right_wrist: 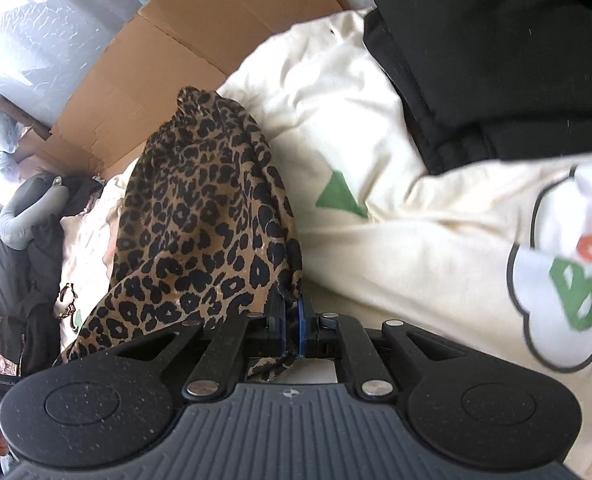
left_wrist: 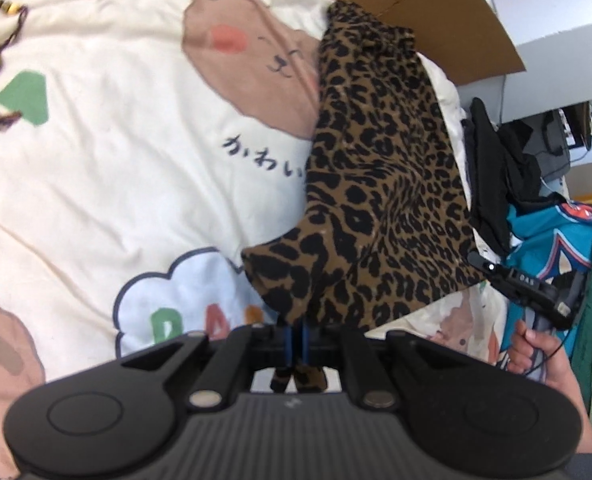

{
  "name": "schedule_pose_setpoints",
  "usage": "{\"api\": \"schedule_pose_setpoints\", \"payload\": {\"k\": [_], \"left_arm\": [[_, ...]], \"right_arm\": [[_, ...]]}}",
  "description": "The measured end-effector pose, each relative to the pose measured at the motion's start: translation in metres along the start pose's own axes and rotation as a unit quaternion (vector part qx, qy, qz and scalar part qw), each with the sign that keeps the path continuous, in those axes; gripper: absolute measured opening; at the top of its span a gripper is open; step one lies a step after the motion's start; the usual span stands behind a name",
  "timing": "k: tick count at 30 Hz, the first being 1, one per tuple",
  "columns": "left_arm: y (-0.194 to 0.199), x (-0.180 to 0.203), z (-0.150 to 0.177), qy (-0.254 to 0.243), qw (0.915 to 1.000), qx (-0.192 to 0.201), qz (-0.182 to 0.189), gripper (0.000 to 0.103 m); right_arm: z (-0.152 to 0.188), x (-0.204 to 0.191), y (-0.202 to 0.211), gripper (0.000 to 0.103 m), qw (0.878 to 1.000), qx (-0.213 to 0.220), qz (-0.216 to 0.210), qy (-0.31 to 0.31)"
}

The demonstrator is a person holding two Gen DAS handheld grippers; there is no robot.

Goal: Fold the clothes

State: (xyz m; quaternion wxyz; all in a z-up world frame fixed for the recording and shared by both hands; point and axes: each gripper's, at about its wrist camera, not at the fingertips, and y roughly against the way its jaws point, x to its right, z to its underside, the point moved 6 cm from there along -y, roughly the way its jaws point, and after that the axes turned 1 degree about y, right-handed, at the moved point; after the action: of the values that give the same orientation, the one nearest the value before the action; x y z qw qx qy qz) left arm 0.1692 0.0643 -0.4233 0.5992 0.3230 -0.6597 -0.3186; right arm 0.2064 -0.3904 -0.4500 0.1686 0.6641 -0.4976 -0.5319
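Cardboard (right_wrist: 200, 52) backs leopard-print garment (right_wrist: 200, 216); only left view shows hand (left_wrist: 543, 356).

Left gripper (left_wrist: 297, 338) was clamped on a leopard-print garment (left_wrist: 379, 200) stretching ahead over a cream bedsheet (left_wrist: 96, 168); right gripper (left_wrist: 485, 266) pinched its far-right edge, cardboard (left_wrist: 447, 20) beyond.
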Motion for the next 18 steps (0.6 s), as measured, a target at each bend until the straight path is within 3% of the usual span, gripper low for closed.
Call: {"api": "schedule_pose_setpoints", "payload": {"k": [12, 18], "left_arm": [[-0.039, -0.024, 0.01, 0.019, 0.9998, -0.001, 0.002, 0.005], [-0.039, -0.025, 0.01, 0.023, 0.9997, 0.002, 0.007, 0.005]], "right_arm": [[0.01, 0.019, -0.022, 0.004, 1.0, -0.009, -0.01, -0.016], [0.006, 0.024, -0.029, 0.014, 0.999, -0.025, -0.03, -0.014]]}}
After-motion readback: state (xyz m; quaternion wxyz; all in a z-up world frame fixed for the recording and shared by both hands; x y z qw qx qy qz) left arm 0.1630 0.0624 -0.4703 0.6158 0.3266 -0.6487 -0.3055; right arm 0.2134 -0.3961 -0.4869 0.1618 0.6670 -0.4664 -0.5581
